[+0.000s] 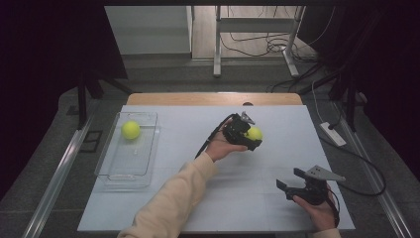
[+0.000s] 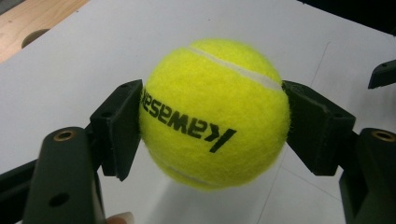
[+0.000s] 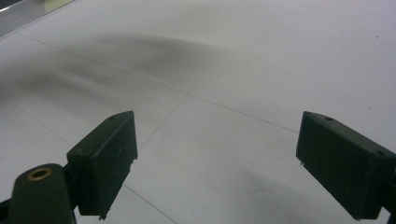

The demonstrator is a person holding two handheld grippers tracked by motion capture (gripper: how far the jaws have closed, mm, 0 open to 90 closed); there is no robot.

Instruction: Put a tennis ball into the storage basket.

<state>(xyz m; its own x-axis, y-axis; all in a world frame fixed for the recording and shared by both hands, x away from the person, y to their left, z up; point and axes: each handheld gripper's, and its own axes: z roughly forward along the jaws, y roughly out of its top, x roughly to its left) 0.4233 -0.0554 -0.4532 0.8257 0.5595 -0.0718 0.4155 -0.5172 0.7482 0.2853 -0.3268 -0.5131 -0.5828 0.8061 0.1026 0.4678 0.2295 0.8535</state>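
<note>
left gripper [image 1: 249,135]: clamped on tennis ball [image 2: 212,114], sides squeezed
right gripper [image 1: 289,181]: jaws apart, holding nothing
ball: light, fuzzy, springy; grip across middle
tray [image 1: 115,148]: 9 o'clock, second ball [image 1: 131,130]

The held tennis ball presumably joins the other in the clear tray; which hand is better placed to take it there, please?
Left: its gripper already clamps the tennis ball, on the clear tray side. The right gripper is open, farther off.

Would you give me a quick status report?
Left gripper shut on tennis ball. Right gripper open, idle. Second ball in tray. Path clear.
</note>
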